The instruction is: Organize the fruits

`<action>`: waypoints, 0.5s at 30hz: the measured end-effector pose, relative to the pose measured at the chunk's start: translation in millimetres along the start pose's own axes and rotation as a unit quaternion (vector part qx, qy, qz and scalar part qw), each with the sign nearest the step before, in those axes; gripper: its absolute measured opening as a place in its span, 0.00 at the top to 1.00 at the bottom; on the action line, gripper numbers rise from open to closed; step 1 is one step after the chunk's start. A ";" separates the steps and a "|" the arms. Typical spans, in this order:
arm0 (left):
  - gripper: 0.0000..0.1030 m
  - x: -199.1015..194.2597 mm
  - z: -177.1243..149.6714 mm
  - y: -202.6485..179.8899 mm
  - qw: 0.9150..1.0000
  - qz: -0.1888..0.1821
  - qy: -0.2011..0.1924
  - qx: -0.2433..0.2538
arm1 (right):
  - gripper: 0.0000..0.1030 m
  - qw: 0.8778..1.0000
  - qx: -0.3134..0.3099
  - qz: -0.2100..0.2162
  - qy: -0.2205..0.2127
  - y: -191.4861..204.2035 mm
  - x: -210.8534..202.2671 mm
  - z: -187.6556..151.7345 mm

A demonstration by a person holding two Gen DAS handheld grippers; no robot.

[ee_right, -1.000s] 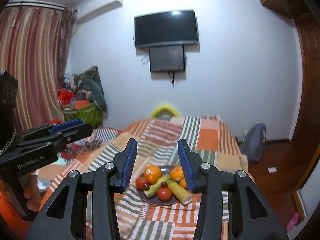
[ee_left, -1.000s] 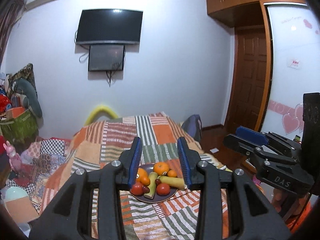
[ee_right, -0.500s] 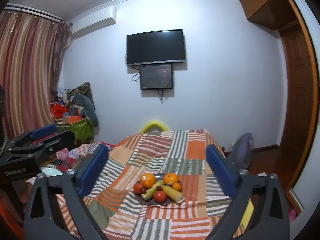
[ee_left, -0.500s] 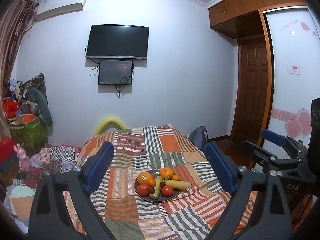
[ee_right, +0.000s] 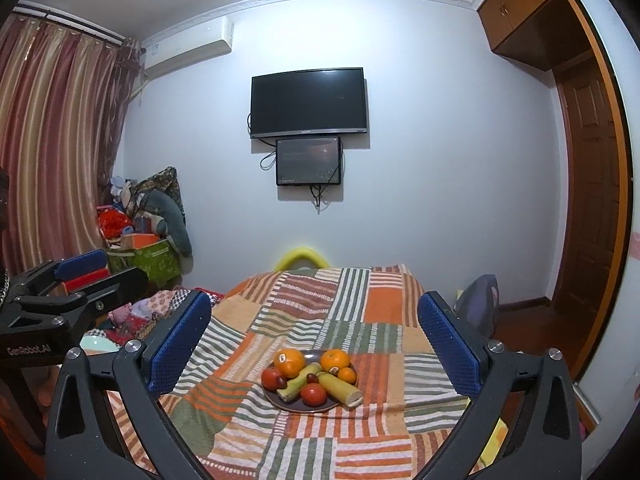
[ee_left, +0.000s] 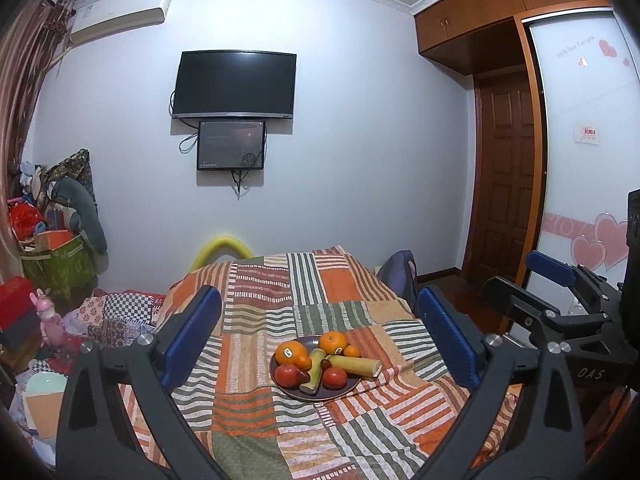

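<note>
Both grippers hang back from the bed (ee_left: 256, 420), left gripper (ee_left: 320, 340) and right gripper (ee_right: 314, 338) with jaws spread wide and holding nothing, likely to frame the whole plate (ee_right: 280, 402). The fruit (ee_right: 310, 376) is heaped on it mid-bed: oranges, red rounds (tomatoes or apples, hard to tell), and yellow-green stalks.

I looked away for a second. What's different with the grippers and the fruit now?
Both the left gripper and right gripper have spread from nearly closed to wide open, holding nothing. The plate of fruit stayed put on the striped bedspread, untouched.
</note>
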State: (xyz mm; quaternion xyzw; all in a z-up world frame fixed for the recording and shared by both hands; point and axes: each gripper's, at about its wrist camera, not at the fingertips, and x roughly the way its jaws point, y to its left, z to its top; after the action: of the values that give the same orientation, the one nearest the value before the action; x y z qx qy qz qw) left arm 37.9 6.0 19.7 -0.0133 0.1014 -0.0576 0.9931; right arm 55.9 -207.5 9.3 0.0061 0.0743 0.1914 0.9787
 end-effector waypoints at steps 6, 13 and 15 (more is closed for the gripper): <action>0.00 2.2 -2.2 1.0 1.000 0.000 0.005 -0.003 | 0.00 1.000 0.002 0.002 0.000 0.2 0.2 0.0; 0.00 5.6 -5.6 1.3 1.000 -0.001 0.011 -0.002 | 0.00 1.000 0.005 0.003 0.000 0.7 -0.5 0.0; 0.00 5.8 -5.7 1.6 1.000 -0.001 0.012 -0.002 | 0.00 1.000 0.005 0.003 0.000 0.6 -0.7 -0.1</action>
State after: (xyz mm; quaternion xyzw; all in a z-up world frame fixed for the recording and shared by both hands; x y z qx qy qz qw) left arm 42.5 6.8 12.9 -0.0149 0.1130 -0.0582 0.9918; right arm 55.0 -207.2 9.4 0.0112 0.0754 0.1939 0.9780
